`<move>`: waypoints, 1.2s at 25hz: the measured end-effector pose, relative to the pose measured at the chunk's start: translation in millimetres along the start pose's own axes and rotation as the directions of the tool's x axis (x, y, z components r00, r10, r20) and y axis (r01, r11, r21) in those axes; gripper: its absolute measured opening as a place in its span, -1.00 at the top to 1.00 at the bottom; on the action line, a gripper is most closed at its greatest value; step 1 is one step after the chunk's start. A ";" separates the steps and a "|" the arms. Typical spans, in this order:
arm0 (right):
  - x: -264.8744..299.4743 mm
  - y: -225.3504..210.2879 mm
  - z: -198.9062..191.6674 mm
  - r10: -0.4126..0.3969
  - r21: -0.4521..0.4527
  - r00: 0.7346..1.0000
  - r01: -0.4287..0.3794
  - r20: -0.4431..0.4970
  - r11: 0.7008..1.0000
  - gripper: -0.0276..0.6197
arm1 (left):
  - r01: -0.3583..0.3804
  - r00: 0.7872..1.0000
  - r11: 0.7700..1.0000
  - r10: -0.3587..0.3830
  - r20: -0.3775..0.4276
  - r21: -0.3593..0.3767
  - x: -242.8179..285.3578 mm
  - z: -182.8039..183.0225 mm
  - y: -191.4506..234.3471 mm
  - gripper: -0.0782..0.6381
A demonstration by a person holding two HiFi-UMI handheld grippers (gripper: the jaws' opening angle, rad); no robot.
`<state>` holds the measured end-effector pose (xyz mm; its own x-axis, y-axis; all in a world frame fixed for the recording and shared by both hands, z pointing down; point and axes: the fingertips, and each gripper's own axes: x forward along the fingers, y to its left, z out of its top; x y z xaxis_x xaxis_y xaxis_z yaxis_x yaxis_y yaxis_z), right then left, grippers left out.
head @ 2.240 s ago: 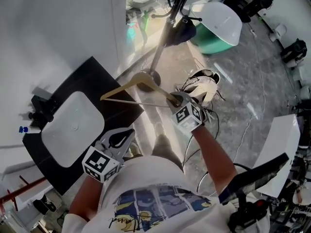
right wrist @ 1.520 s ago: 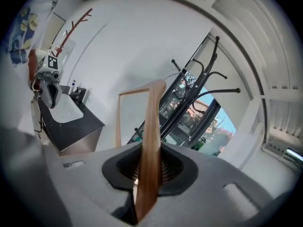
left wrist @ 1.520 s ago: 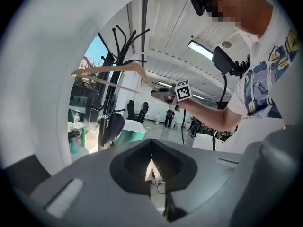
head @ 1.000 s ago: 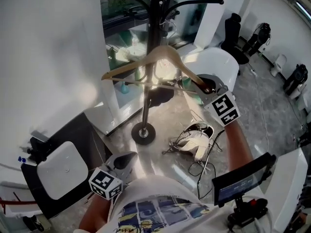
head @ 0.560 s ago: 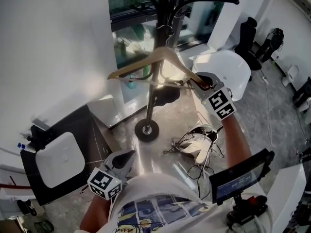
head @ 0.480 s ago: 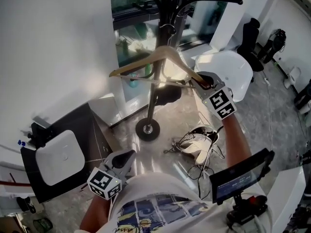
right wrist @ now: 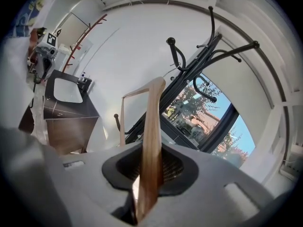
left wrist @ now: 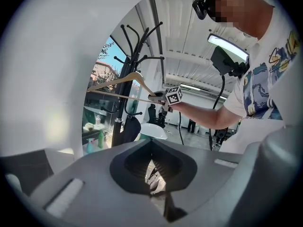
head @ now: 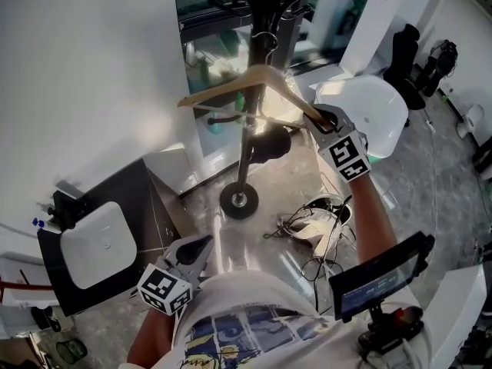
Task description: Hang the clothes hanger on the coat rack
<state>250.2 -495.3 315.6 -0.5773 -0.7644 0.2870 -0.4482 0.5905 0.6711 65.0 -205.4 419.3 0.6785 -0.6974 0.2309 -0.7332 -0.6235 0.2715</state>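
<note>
The wooden clothes hanger (head: 223,85) is up in the air at the far side of the scene, right against the upright pole of the black coat rack (head: 247,148). Its peak and metal hook lie over the pole just under the rack's curved arms. No view shows whether the hook sits over an arm or only beside one. The hanger lies roughly level across the pole, its left tip free in front of the window (head: 215,21).

The right gripper (head: 323,120) holds the hanger by the right-hand end. In the right gripper view the wooden arm (right wrist: 151,150) stands edge-on between the two jaws, and the pads lie against both of its sides. The jaws are opening slightly at this moment, with the wood between them.

A white wall (head: 84,68) closes off the left, near the hanger's free tip. To the right of the rack, just beyond the right gripper, sits a white tub-shaped chair (head: 369,106). The floor round the rack's round base is open towards the person. Nearer and to the right lies a tangle of shoes and cables (head: 315,225). At the near left stands a dark cabinet (head: 154,198) with a white basin set in it.

The left gripper (head: 192,248) hangs low by the person's body, well apart from the hanger. Its jaws are drawn together with nothing between them.
</note>
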 end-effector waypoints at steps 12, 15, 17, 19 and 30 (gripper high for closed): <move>-11.8 -13.3 -12.5 -0.152 0.026 0.988 0.152 0.003 0.988 0.47 | 0.022 0.999 0.999 -0.021 -0.039 0.024 -9.2 -3.2 4.9 0.78; -22.0 -19.0 -24.1 -0.202 0.041 0.979 0.203 -0.028 0.978 0.46 | 0.033 0.998 0.999 -0.031 -0.048 0.024 -13.2 -1.8 6.2 0.78; -31.9 -19.2 -30.3 -0.239 0.055 0.970 0.241 -0.052 0.969 0.46 | 0.046 0.998 0.999 -0.044 -0.054 0.025 -17.7 -2.6 6.6 0.78; -39.0 -19.7 -31.5 -0.271 0.065 0.961 0.275 -0.061 0.959 0.45 | 0.061 0.996 0.998 -0.060 -0.062 0.026 -18.8 -1.7 9.5 0.78; -107.0 34.0 -26.2 -0.402 0.182 0.896 0.434 -0.187 0.882 0.35 | 0.177 0.982 0.983 -0.174 -0.077 0.045 -56.2 -5.6 18.9 0.78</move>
<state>314.6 -400.2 325.6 -0.2100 -0.9709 0.1151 -0.7702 0.2368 0.5922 13.2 -176.0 416.7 0.7970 -0.5492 0.2514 -0.6024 -0.7526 0.2658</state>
